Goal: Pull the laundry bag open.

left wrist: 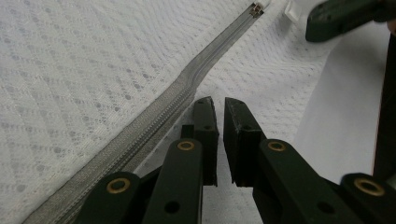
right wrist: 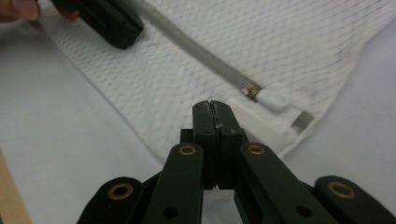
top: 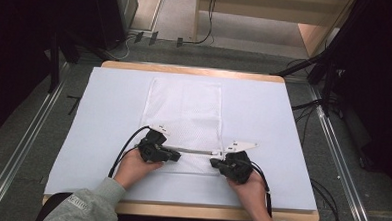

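A white mesh bag (top: pixel 184 110) lies flat on the white table cover, its grey zipper (top: pixel 194 151) running along the near edge. My left gripper (top: pixel 177 154) rests at the zipper's left end. In the left gripper view its jaws (left wrist: pixel 218 103) stand a narrow gap apart over the mesh (left wrist: pixel 70 70), beside the zipper (left wrist: pixel 154 121), with nothing between them. My right gripper (top: pixel 213 163) sits at the bag's near right corner. Its jaws (right wrist: pixel 215 106) are shut, pinching the white hem just beside the zipper slider (right wrist: pixel 251 91) and its white pull tab (right wrist: pixel 275 100).
The white cover (top: pixel 264 113) lies on a wooden table whose edge (top: pixel 195 70) shows at the back. Dark stands (top: pixel 331 71) and cables stand off the table's right side. A metal rail (top: pixel 27 143) runs along the floor at the left.
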{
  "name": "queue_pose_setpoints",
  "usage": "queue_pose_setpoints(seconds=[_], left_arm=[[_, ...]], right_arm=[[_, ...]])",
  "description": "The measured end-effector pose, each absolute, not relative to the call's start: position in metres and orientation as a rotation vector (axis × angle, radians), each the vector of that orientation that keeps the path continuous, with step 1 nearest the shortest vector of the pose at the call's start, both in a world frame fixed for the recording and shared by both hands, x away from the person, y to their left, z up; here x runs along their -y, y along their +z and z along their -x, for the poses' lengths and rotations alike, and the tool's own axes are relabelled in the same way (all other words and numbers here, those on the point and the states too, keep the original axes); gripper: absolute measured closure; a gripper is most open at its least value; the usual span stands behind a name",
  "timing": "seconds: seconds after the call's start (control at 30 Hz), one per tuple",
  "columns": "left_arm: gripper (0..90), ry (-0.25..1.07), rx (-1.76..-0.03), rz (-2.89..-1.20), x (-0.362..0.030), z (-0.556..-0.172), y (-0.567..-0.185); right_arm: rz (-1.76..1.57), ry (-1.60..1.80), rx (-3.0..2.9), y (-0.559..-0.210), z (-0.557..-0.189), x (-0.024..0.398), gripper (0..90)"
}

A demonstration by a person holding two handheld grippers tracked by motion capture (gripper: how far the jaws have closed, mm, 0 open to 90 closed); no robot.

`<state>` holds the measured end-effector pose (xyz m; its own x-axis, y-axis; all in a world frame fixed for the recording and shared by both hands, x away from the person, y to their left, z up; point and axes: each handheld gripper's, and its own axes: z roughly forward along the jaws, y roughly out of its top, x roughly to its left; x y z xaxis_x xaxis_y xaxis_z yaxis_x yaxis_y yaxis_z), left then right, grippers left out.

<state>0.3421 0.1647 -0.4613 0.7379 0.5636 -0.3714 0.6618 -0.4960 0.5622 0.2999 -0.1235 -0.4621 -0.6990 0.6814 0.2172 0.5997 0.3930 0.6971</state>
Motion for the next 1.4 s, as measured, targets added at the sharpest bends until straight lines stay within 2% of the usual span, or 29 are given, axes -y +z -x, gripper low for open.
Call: queue_pose_setpoints(seconds=[0.3, 0.57, 0.73, 1.07, 1.4], left_arm=[[77.5, -0.168, -0.886, -2.192, -0.159, -0.343, -0.45], [77.1, -0.162, -0.891, -2.184, -0.158, -0.346, -0.449], [75.2, -0.157, -0.885, -2.192, -0.158, -0.347, -0.448], [61.2, -0.141, -0.854, -2.199, -0.158, -0.346, -0.446], [59.6, -0.14, -0.845, -2.2, -0.156, -0.347, -0.446]], right_arm=[[-1.262, 1.21, -2.449, -0.458, -0.337, 0.137, 90.0], [-1.288, 1.161, -2.491, -0.468, -0.349, 0.134, 90.0], [-1.29, 1.156, -2.508, -0.471, -0.349, 0.133, 90.0], [-1.301, 1.186, -2.552, -0.471, -0.338, 0.134, 90.0], [-1.237, 1.209, -2.558, -0.469, -0.334, 0.123, 90.0]])
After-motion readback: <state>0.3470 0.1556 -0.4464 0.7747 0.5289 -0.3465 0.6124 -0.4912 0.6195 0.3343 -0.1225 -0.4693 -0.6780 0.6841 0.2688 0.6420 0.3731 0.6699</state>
